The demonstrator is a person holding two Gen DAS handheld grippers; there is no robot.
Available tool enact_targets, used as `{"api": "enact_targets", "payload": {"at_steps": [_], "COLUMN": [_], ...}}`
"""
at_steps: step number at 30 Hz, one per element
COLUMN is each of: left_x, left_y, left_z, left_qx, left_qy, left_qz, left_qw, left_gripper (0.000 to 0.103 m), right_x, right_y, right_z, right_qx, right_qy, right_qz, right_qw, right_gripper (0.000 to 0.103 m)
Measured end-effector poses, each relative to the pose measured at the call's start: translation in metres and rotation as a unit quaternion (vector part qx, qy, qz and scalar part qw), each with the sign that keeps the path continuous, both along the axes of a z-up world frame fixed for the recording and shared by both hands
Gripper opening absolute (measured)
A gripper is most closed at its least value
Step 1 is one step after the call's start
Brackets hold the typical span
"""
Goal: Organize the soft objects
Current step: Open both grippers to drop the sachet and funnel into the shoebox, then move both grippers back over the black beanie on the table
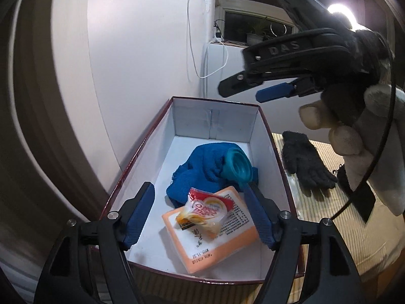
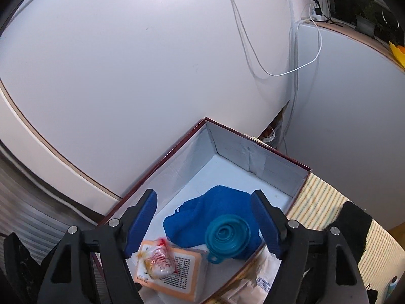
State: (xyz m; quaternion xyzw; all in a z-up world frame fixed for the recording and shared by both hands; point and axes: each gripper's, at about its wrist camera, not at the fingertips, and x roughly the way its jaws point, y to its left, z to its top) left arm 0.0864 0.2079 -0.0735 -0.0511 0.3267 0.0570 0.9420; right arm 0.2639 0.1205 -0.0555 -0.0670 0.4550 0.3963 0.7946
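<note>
A white-lined box with a dark red rim (image 1: 141, 147) (image 2: 177, 147) holds a blue cloth (image 1: 200, 169) (image 2: 215, 212), a teal collapsible funnel (image 1: 236, 168) (image 2: 227, 235), an orange packet (image 1: 212, 238) (image 2: 177, 273) and a small red-and-white sachet (image 1: 205, 210) (image 2: 159, 258) on top of it. My left gripper (image 1: 200, 217) is open and empty above the box's near end. My right gripper (image 2: 203, 225) is open and empty above the box; in the left wrist view it (image 1: 243, 91) hovers over the far right corner. A black knit glove (image 1: 303, 162) lies on the striped mat right of the box.
A striped mat (image 1: 354, 228) (image 2: 319, 197) covers the surface under and beside the box. A white wall and cabinet with dangling white cables (image 2: 253, 50) stand right behind the box. Plastic-wrapped packets (image 2: 255, 278) lie beside the box's near right wall.
</note>
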Motion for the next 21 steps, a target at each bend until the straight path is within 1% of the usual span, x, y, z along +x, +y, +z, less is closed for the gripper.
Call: {"api": "enact_targets", "payload": {"at_steps": [5, 12, 16, 21], "left_x": [-0.004, -0.014, -0.024, -0.029], "left_y": [-0.004, -0.017, -0.032, -0.053], "left_z": [0.003, 0.013, 0.022, 0.028], "left_qx": [-0.006, -0.019, -0.028, -0.035], "left_qy": [-0.002, -0.016, -0.028, -0.035], "left_qz": [-0.002, -0.012, -0.026, -0.048], "left_qw": [1.0, 0.9996, 0.9989, 0.9976], "left_gripper": [0.073, 0.073, 0.073, 0.073], "right_x": [-0.008, -0.021, -0.034, -0.052], "right_y": [-0.018, -0.06, -0.099, -0.164], "right_z": [0.005, 0.02, 0.03, 0.037], "right_qx": [0.003, 0.022, 0.029, 0.035], "right_qy": [-0.006, -0.012, -0.022, -0.034], "right_qz": [-0.001, -0.02, -0.037, -0.07], "right_qw": [1.0, 0.999, 0.999, 0.996], "right_gripper": [0.073, 0.073, 0.073, 0.073]}}
